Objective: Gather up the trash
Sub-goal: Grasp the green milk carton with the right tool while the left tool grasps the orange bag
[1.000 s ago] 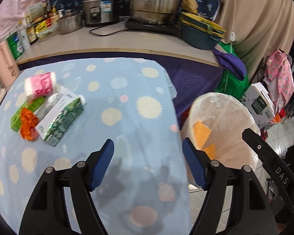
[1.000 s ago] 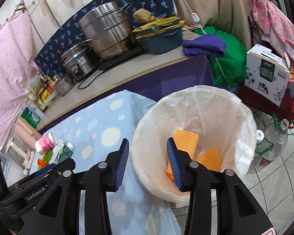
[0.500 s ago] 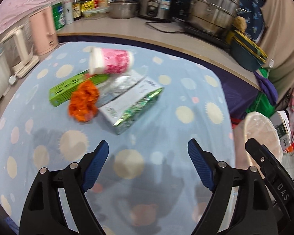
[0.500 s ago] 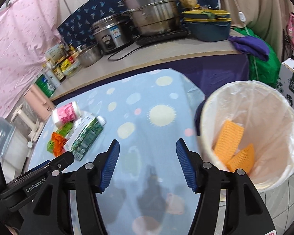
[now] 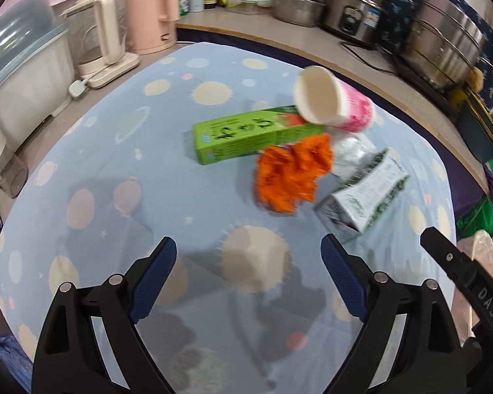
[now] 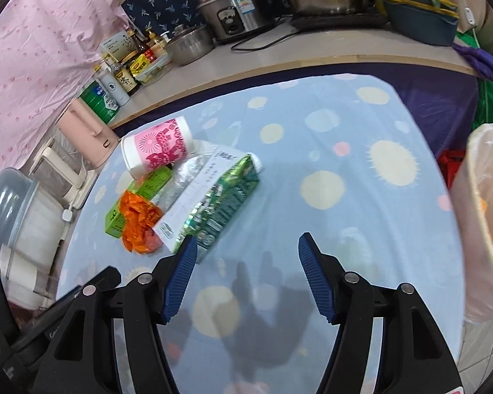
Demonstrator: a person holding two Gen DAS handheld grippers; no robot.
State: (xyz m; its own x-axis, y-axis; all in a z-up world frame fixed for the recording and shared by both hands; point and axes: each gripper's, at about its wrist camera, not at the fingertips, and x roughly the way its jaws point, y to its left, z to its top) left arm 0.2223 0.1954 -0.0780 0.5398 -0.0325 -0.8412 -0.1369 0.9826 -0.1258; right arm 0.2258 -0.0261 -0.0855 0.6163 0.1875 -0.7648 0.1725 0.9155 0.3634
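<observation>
A heap of trash lies on the blue spotted tablecloth [image 5: 121, 170]: a pink-and-white paper cup [image 5: 332, 101] on its side, a green carton [image 5: 246, 134], a crumpled orange wrapper [image 5: 292, 174], a silvery foil bag [image 5: 351, 151] and a green-and-white milk box [image 5: 368, 193]. My left gripper [image 5: 248, 256] hangs over the cloth short of the heap, its jaws opening with nothing between them. My right gripper [image 6: 246, 252] is also opening and empty; its left fingertip [image 6: 189, 246] is close to the milk box [image 6: 213, 203]. A bin lined with a pale bag [image 6: 486, 216] stands at the table's right.
Along the left edge stand a clear lidded container [image 5: 19, 78], a white kettle [image 5: 105, 42] and a pink jug [image 5: 151, 10]. The counter behind carries bottles [image 6: 125, 75], a rice cooker [image 6: 233, 10] and large steel pots [image 5: 443, 42]. The other gripper's black body [image 5: 470, 289] shows at the right.
Both grippers swung left from over the bin to above the table, so the trash heap is now near and central. Both pairs of jaws have spread wider.
</observation>
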